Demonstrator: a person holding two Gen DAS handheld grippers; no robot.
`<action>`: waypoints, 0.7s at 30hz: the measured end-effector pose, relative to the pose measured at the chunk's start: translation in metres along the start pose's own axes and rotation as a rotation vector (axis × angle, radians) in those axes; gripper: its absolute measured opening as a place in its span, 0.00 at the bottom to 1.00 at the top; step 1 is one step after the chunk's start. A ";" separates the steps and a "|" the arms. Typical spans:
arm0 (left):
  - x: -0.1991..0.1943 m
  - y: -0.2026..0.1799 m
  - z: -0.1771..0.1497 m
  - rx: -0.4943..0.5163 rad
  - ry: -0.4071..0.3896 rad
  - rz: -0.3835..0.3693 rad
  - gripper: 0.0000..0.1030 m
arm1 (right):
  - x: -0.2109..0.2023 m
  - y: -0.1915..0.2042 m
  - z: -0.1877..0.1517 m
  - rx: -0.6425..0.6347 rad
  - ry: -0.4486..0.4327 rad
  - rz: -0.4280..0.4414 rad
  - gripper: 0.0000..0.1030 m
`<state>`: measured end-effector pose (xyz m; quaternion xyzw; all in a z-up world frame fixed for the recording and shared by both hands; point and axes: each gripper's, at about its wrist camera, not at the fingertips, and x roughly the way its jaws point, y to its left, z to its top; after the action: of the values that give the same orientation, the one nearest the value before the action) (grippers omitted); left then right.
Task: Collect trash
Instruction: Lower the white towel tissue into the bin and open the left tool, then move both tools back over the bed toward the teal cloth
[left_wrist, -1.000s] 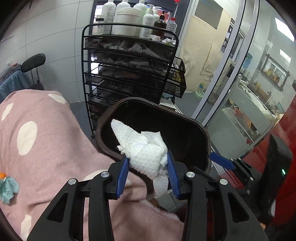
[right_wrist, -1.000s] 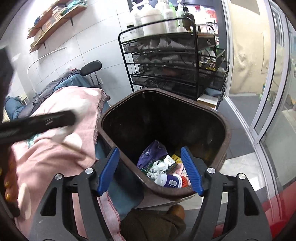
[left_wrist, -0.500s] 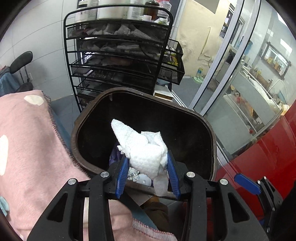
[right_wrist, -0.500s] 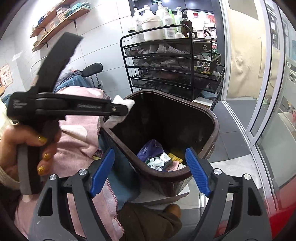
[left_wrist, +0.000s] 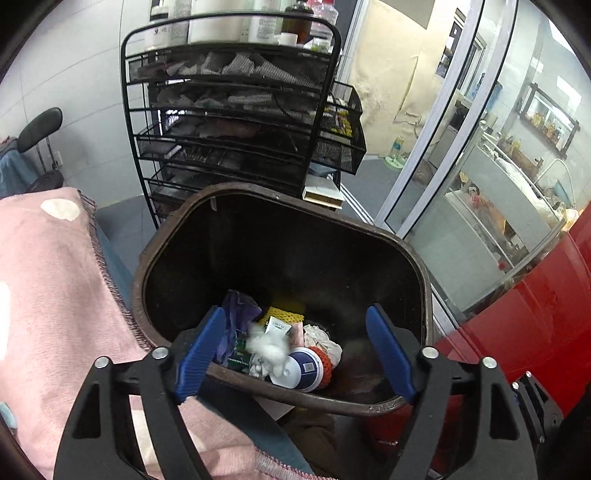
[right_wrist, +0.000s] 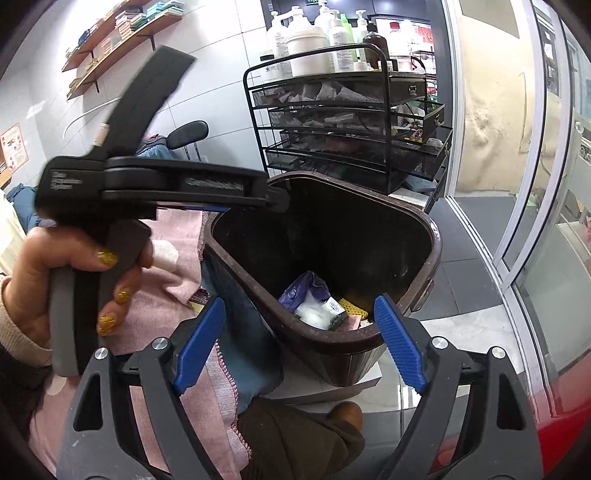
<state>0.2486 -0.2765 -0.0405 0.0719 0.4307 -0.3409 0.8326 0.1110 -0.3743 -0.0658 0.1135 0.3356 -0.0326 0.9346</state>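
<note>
A dark brown trash bin (left_wrist: 424, 280) stands open below both grippers. My left gripper (left_wrist: 295, 310) hangs over its near rim, its jaws opening with nothing between the blue pads. A white crumpled tissue (left_wrist: 267, 345), blurred, is down among the trash next to a blue-and-white lid (left_wrist: 304, 371) and a purple wrapper (left_wrist: 238, 314). The right wrist view has the same tissue (right_wrist: 314, 314) inside the bin (right_wrist: 436, 236). My right gripper (right_wrist: 301, 299) stands open and empty, just short of the bin's near side. A hand (right_wrist: 33, 266) holds the left gripper's handle at the left.
Behind the bin stands a black wire rack (left_wrist: 229, 110) with bottles on top. A pink spotted blanket (left_wrist: 48, 295) lies to the left. Glass sliding doors (left_wrist: 443, 147) and a red surface (left_wrist: 535, 314) lie to the right. A brown shoe (right_wrist: 347, 413) is on the floor by the bin.
My left gripper carried the white tissue over the bin, then opened and let it drop in. The right gripper's jaws spread a little wider.
</note>
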 end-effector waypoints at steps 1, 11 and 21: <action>-0.006 0.000 -0.001 0.000 -0.013 0.001 0.79 | 0.001 0.001 0.000 -0.001 0.002 0.001 0.80; -0.070 0.008 -0.020 0.002 -0.147 0.053 0.91 | 0.004 0.010 0.000 -0.022 0.014 0.013 0.81; -0.125 0.040 -0.068 -0.056 -0.215 0.174 0.94 | 0.006 0.046 0.007 -0.083 0.021 0.087 0.81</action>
<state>0.1791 -0.1548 0.0064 0.0489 0.3405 -0.2611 0.9020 0.1268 -0.3313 -0.0556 0.0892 0.3410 0.0231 0.9355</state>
